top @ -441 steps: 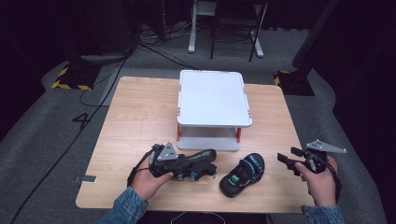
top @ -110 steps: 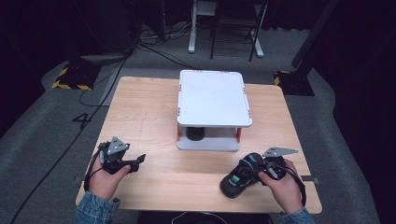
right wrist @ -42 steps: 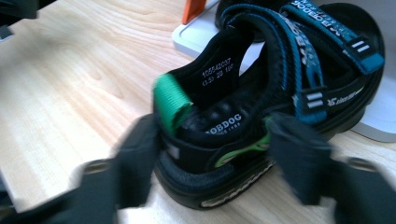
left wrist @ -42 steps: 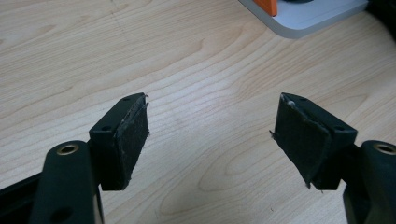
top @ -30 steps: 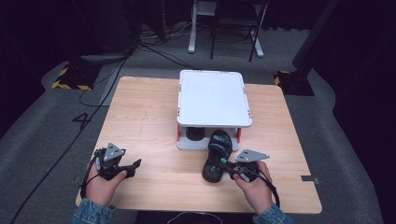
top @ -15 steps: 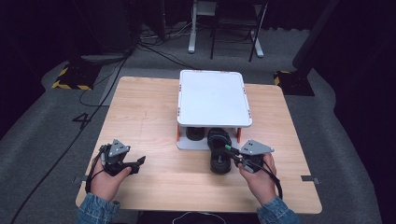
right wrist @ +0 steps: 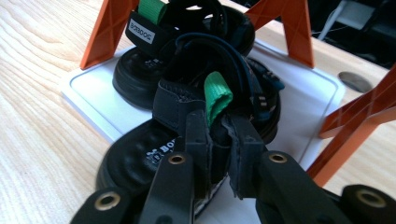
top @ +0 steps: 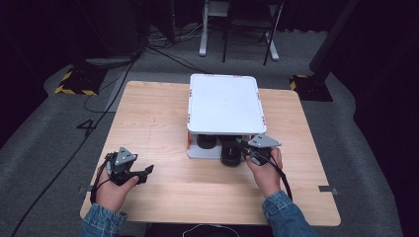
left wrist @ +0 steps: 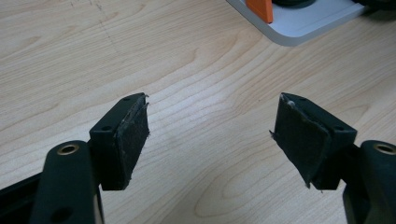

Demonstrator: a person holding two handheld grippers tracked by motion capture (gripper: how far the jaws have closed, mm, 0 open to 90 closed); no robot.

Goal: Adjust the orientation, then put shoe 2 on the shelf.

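A black sandal (right wrist: 135, 161) with a green pull tab (right wrist: 217, 95) lies half on the lower shelf (right wrist: 88, 86) of a white two-level rack (top: 225, 103). My right gripper (right wrist: 217, 126) is shut on its heel strap; the jaws have just been opening a little, with the strap still between the pads. In the high view this sandal (top: 230, 157) sticks out from under the rack's front edge, at my right gripper (top: 242, 147). A second black sandal (right wrist: 140, 70) sits farther in on the same shelf. My left gripper (top: 146, 173) rests open and empty over the front left of the table (left wrist: 187, 60).
Orange supports (right wrist: 105, 32) hold the rack's top above the lower shelf and flank the sandals. The rack's near corner (left wrist: 303, 28) lies ahead of the left gripper (left wrist: 212, 135). Bare wood surrounds the rack. Cables trail across the floor beyond the table.
My right gripper has carried the sandal up and to the left, from the table in front of the rack to partly under its top. The left gripper has stayed put.
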